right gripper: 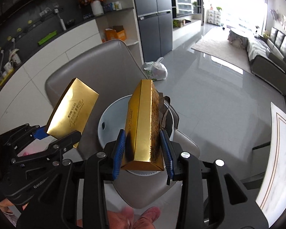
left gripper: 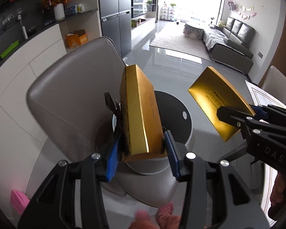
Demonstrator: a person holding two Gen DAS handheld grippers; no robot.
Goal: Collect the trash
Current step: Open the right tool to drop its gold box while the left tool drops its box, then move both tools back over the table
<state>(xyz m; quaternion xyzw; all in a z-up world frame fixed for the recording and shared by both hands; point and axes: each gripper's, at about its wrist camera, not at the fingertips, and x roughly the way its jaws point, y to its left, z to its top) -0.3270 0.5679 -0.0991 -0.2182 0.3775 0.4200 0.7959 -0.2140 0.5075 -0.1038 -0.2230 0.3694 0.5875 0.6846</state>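
My left gripper (left gripper: 142,152) is shut on a gold box (left gripper: 140,112), held upright above a round bin (left gripper: 178,114) with a dark liner; a brown ribbon hangs at the box's left side. In the right wrist view this box (right gripper: 72,110) shows at the left in the left gripper (right gripper: 53,133). My right gripper (right gripper: 143,152) is shut on a second gold box (right gripper: 143,122) with a brown ribbon, held over the white bin (right gripper: 108,126). In the left wrist view this second box (left gripper: 219,105) shows at the right in the right gripper (left gripper: 236,116).
A grey padded chair (left gripper: 70,99) stands just behind the bin, its seat (right gripper: 146,196) below the grippers. A tied plastic bag (right gripper: 155,69) lies on the grey floor. A white table edge (right gripper: 280,152) is at the right. White cabinets run along the left.
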